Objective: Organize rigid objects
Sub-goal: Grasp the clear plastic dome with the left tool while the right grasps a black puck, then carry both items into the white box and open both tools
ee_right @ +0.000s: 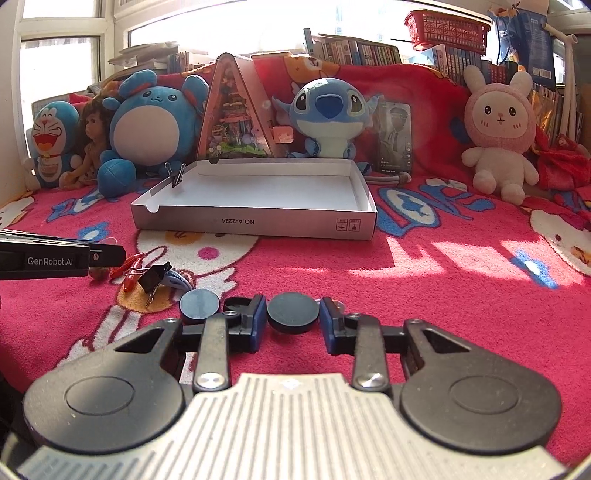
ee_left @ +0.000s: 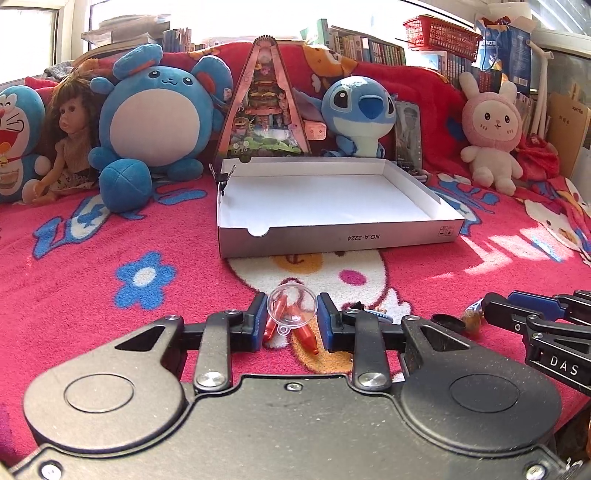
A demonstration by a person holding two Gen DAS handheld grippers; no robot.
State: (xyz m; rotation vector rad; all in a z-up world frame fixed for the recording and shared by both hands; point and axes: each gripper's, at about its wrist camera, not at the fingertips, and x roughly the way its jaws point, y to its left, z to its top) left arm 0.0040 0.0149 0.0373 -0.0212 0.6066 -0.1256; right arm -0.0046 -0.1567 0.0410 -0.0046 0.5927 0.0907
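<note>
My left gripper [ee_left: 291, 317] is shut on a clear plastic half-sphere [ee_left: 291, 306], both blue pads against its sides. Under it several orange-red pointed pieces [ee_left: 306, 336] lie on the blanket. My right gripper [ee_right: 293, 317] is shut on a black round disc [ee_right: 293, 313]. A second black disc [ee_right: 197, 302] and a black ring-shaped cup [ee_right: 236, 303] lie just left of it. Further left are a black binder clip [ee_right: 153, 277] and a blue-and-white piece [ee_right: 177, 278]. The left gripper [ee_right: 118, 254] reaches in from the left edge of the right wrist view.
An open white shallow box [ee_left: 332, 236] [ee_right: 255, 221] stands ahead on the pink patterned blanket [ee_left: 92, 295], a binder clip [ee_left: 223, 177] on its left wall. Plush toys, a doll and a triangular display case [ee_left: 264, 103] line the back. Books and a red basket [ee_left: 441, 31] sit behind.
</note>
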